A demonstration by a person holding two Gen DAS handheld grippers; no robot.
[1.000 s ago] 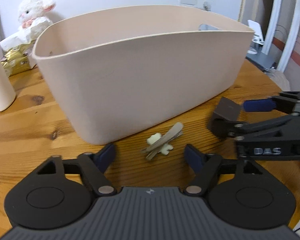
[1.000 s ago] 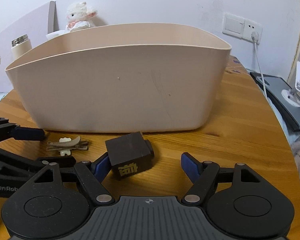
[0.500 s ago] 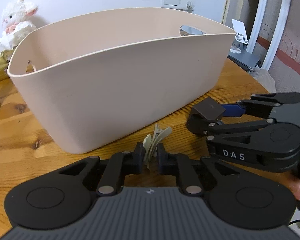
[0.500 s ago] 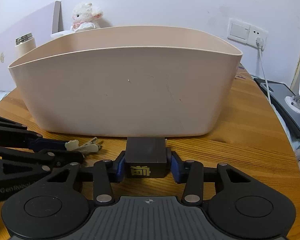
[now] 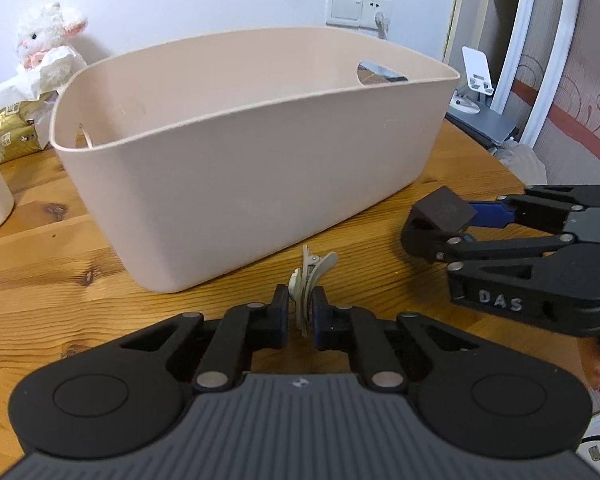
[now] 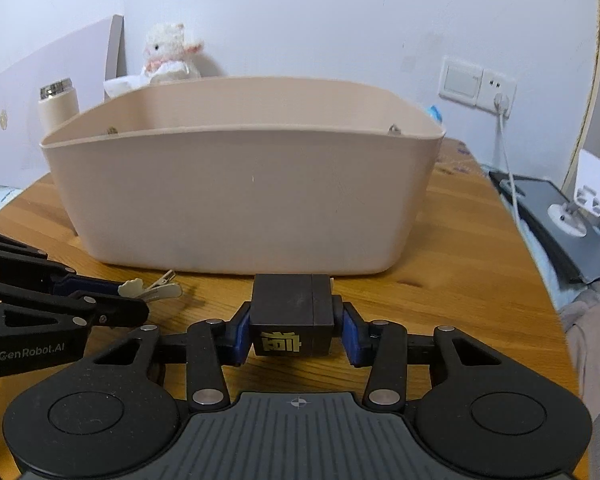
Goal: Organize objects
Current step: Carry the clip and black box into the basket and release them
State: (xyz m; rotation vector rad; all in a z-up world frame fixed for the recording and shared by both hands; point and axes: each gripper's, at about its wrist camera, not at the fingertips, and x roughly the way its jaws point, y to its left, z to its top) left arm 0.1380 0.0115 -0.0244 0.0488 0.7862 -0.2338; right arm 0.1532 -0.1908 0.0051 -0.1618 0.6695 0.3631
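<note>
A large beige plastic tub (image 5: 260, 152) (image 6: 240, 196) stands on the round wooden table (image 5: 40, 280) just ahead of both grippers. My left gripper (image 5: 301, 312) (image 6: 130, 300) is shut on a pale hair clip (image 5: 309, 276) (image 6: 150, 288), held a little above the table in front of the tub's near wall. My right gripper (image 6: 292, 326) (image 5: 448, 220) is shut on a dark brown box (image 6: 291, 320) (image 5: 444, 209) with a yellow character on its front, lifted to the right of the clip.
A white plush lamb (image 5: 46, 40) (image 6: 168, 50) and a gold packet (image 5: 14, 132) sit behind the tub at the left. A cream flask (image 6: 58, 106) stands by the wall. A grey device with a white phone stand (image 6: 572, 208) lies off the table's right edge.
Both grippers went from open around their objects to shut on them. Since then both have risen off the table with the clip and the box, and the tub's rim now sits lower in view.
</note>
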